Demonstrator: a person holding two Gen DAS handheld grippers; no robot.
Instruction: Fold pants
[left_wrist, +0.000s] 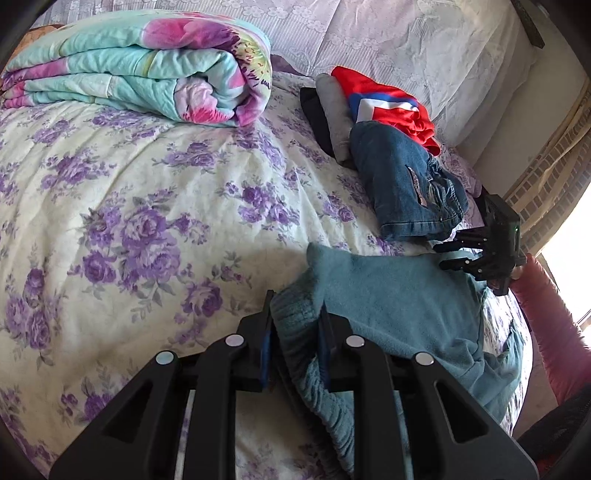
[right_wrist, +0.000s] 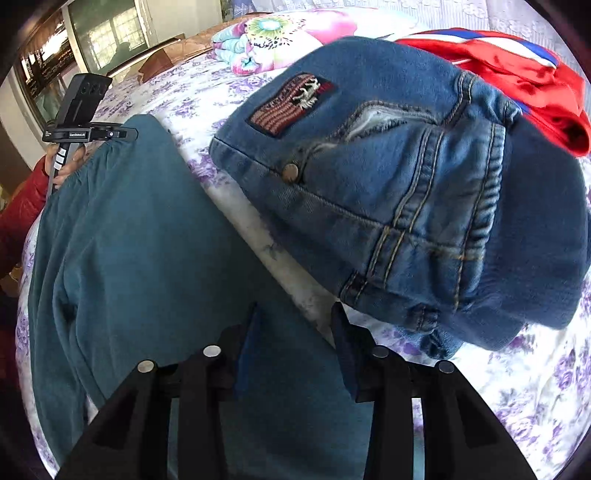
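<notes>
We note the teal pants (left_wrist: 399, 295) on the bed's (left_wrist: 147, 206) near right, left gripper (left_wrist: 295, 332) jaws pinching the waistband, right gripper (right_wrist: 291, 332) jaws part-closed over an edge; risk: that thin edge slips free, folding crooked.

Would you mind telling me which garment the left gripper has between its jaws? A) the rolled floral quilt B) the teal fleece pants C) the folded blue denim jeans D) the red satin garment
B: in the left wrist view, the left gripper is pinching the ribbed waistband of the teal fleece pants.
</notes>
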